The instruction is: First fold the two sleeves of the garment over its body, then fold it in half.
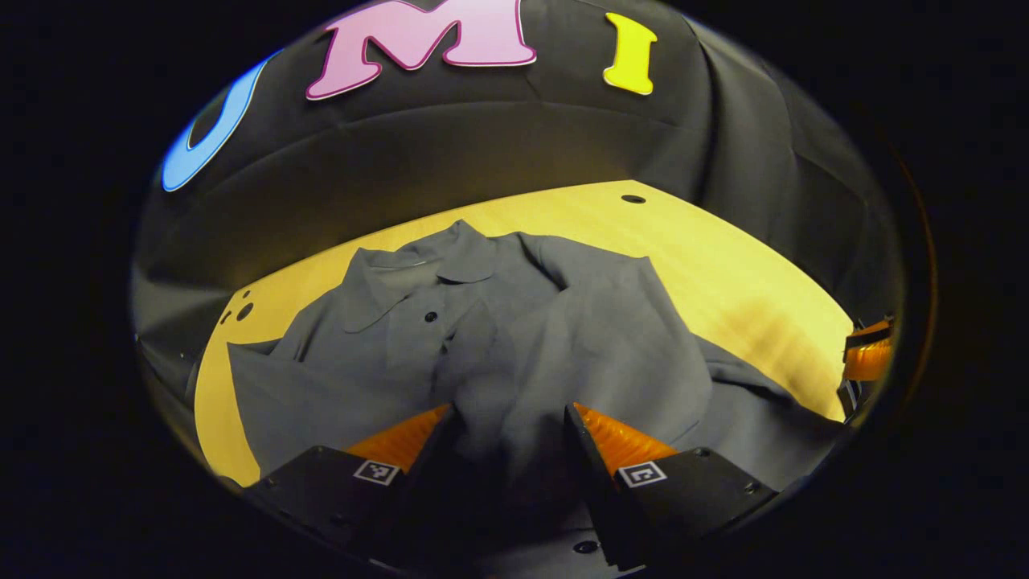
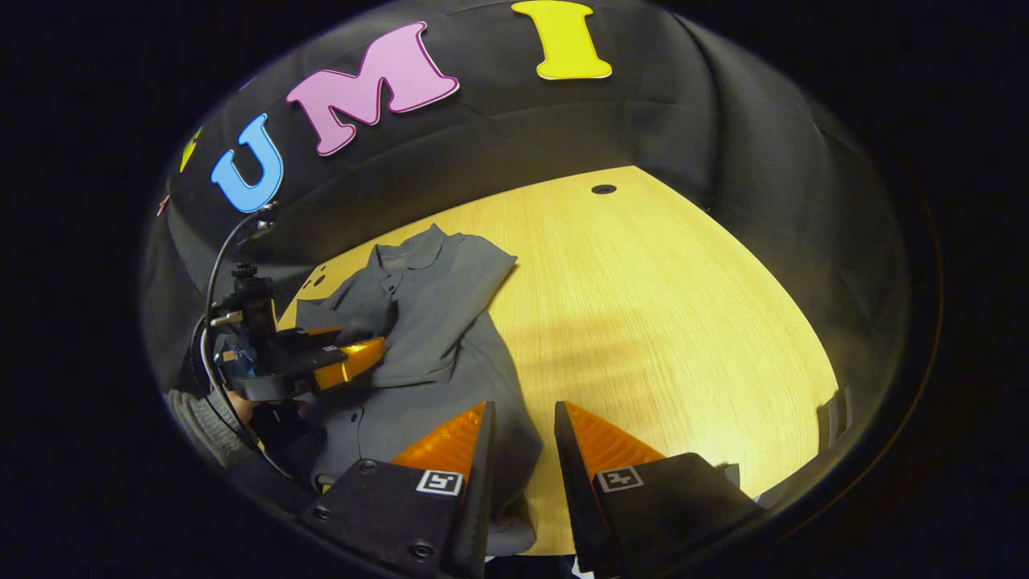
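A limp grey collared button shirt (image 1: 514, 338) lies on the pale wooden table (image 2: 643, 305); both the left gripper (image 1: 510, 426) and right gripper (image 2: 521, 422) hover agape, gripping nothing. Soft and light, it seems best pinched at cuff or hem.

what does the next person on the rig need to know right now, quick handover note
Left claw: open, low over the grey shirt, fabric between its fingers but not pinched. In the right gripper view it sits over the shirt's left part.
Right claw: open, holding nothing, above the shirt's edge and the wooden table.
Shirt: lying on the table, collar toward the booth wall. One sleeve looks folded over the body; the other still lies spread on the table.
Left to do: fold that sleeve in, then fold the shirt in half.
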A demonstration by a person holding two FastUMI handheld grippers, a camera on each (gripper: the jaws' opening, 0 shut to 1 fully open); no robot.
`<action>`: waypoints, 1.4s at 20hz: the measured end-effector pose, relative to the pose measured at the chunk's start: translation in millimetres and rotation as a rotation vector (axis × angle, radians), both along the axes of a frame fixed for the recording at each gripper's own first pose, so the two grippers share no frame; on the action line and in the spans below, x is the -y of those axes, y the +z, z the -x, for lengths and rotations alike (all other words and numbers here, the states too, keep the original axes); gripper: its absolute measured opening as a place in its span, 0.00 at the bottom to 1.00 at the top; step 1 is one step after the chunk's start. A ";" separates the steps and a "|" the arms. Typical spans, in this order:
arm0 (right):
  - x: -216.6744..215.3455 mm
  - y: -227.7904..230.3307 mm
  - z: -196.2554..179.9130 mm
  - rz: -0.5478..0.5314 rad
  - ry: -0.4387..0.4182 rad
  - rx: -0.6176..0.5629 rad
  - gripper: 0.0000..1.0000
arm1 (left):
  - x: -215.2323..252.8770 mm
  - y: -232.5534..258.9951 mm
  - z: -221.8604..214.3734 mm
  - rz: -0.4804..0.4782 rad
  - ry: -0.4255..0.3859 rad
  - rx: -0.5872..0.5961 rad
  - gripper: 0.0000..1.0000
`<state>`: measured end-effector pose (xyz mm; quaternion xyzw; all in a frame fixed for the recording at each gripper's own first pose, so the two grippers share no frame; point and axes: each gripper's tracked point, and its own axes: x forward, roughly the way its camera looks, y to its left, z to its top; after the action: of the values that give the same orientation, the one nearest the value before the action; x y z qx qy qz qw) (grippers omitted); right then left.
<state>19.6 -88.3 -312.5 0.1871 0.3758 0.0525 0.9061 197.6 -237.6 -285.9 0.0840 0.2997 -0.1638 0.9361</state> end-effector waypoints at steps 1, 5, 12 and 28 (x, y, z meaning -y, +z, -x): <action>-0.4 -0.3 0.1 -0.001 -0.002 -0.002 0.46 | 3.5 4.3 3.6 0.021 -0.018 0.002 0.87; -3.0 0.5 2.1 0.001 -0.011 -0.001 0.46 | 10.4 33.2 21.2 0.084 -0.062 0.028 0.91; -14.7 3.8 11.6 0.017 0.022 0.008 0.51 | -19.2 75.4 71.8 0.219 0.001 0.022 0.95; -17.3 -27.0 62.0 0.118 0.088 -0.110 0.85 | -207.3 24.0 207.7 0.118 0.327 -0.081 0.95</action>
<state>-42.4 -71.0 -339.5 0.1192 0.4353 0.0599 0.8904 -10.0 -30.3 -261.8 -0.0273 0.3367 -0.0299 0.9407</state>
